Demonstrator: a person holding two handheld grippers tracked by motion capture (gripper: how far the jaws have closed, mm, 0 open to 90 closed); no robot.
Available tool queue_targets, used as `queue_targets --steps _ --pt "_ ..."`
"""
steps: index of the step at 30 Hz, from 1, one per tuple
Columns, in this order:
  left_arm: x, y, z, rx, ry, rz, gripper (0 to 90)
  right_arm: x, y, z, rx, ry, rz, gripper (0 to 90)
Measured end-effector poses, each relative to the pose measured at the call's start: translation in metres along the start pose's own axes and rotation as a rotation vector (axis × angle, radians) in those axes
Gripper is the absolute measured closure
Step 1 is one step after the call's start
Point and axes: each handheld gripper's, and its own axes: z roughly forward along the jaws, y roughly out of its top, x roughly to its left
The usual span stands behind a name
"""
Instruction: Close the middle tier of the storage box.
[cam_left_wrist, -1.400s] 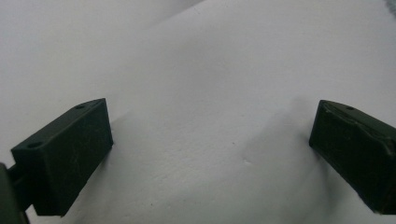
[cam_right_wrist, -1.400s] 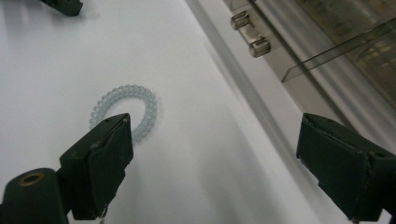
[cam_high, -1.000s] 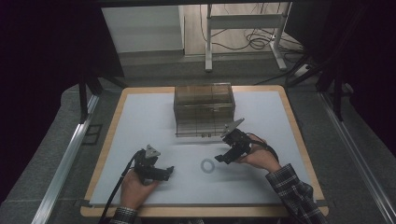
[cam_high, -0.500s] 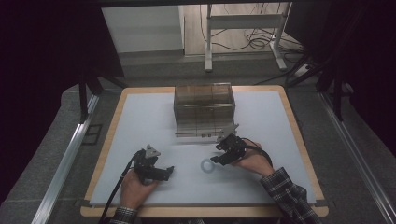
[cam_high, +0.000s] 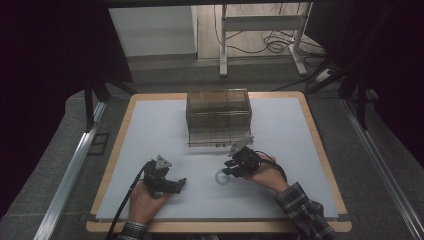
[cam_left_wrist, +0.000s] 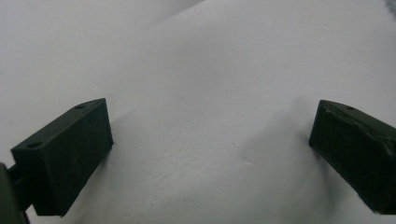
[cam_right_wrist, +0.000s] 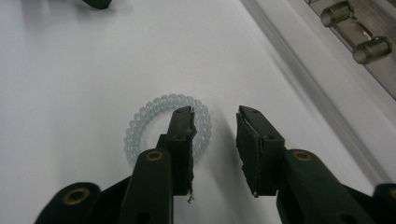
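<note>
While lying flat on the white worktop (cam_high: 165, 120), just in front of the clear drawer box (cam_high: 218, 116), pale beaded ring (cam_right_wrist: 166, 128) sits partly beneath one jaw of the right gripper (cam_right_wrist: 215, 123). Left-hand jaw in the right gripper view planted over the ring's near-right arc, tip inside or on the bead loop; other jaw outside the ring, apart from it, on bare worktop. One side of the ring thus between the jaws, gap narrow, jaws just been closing, pads not yet pressing beads. Seen from above, ring (cam_high: 223, 176) at the tip of right gripper (cam_high: 234, 169). Left gripper (cam_left_wrist: 210, 140) spread wide over bare worktop, holding nothing; resting well apart from the ring (cam_high: 172, 185).
</note>
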Motion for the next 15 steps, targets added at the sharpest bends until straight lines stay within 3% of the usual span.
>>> queue_targets --steps 15 --pt "0.0 0.0 0.0 0.0 0.0 0.0 0.0 0.004 -0.003 0.013 -0.016 -0.018 -0.01 72.1"
